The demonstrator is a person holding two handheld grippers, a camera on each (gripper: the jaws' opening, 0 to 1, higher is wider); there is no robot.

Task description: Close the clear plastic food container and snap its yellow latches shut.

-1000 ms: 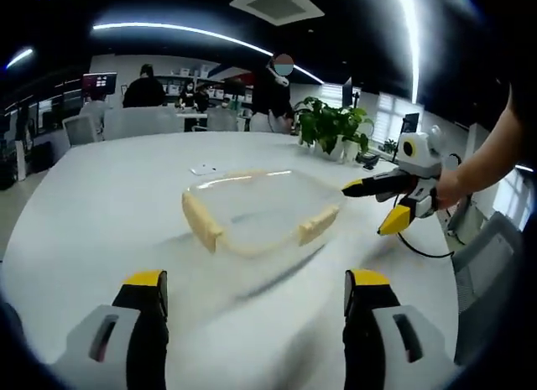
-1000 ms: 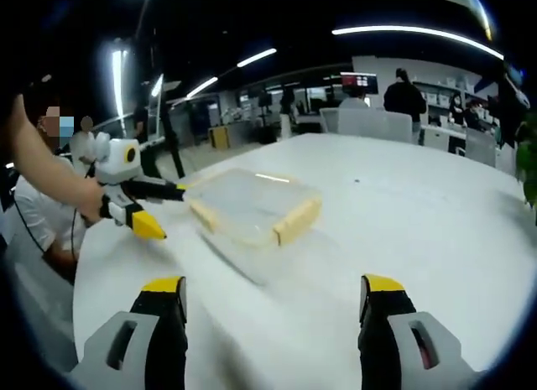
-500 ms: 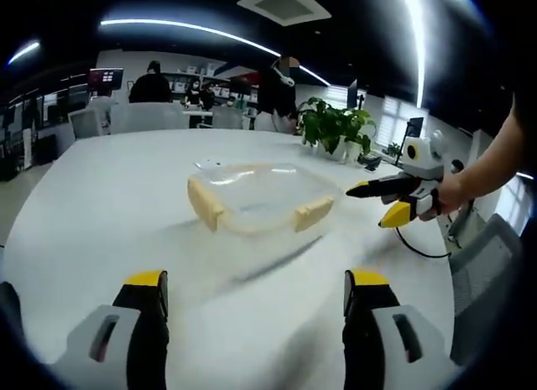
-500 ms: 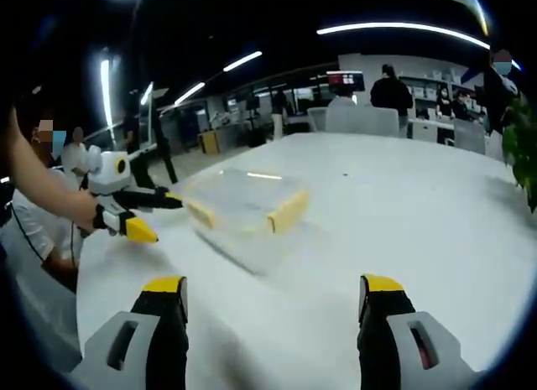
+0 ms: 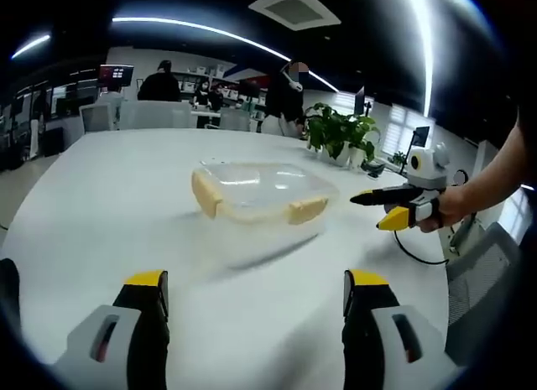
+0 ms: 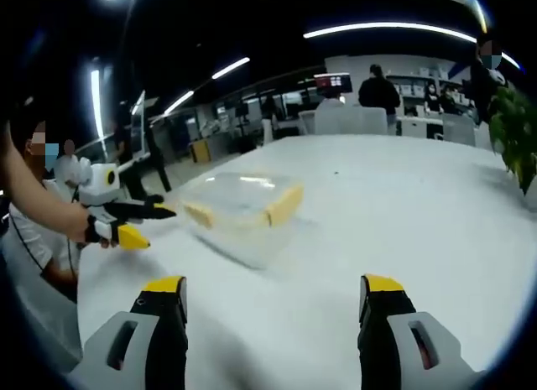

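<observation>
White surface (image 5: pixel 101 205) lies bare before my spread jaws; ahead, the container (image 5: pixel 262 194) with blurred yellow latches (image 5: pixel 307 210), plant (image 5: pixel 338 132) beyond.

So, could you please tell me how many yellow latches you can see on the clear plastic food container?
2: one yellow latch on the container's left end and one on its near side, in the left gripper view. Others on the far sides may be hidden.

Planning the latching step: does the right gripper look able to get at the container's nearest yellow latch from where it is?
Probably yes. The right gripper hangs open just beside the clear container, and bare white table lies between it and the yellow latch, with nothing in the way.
</observation>
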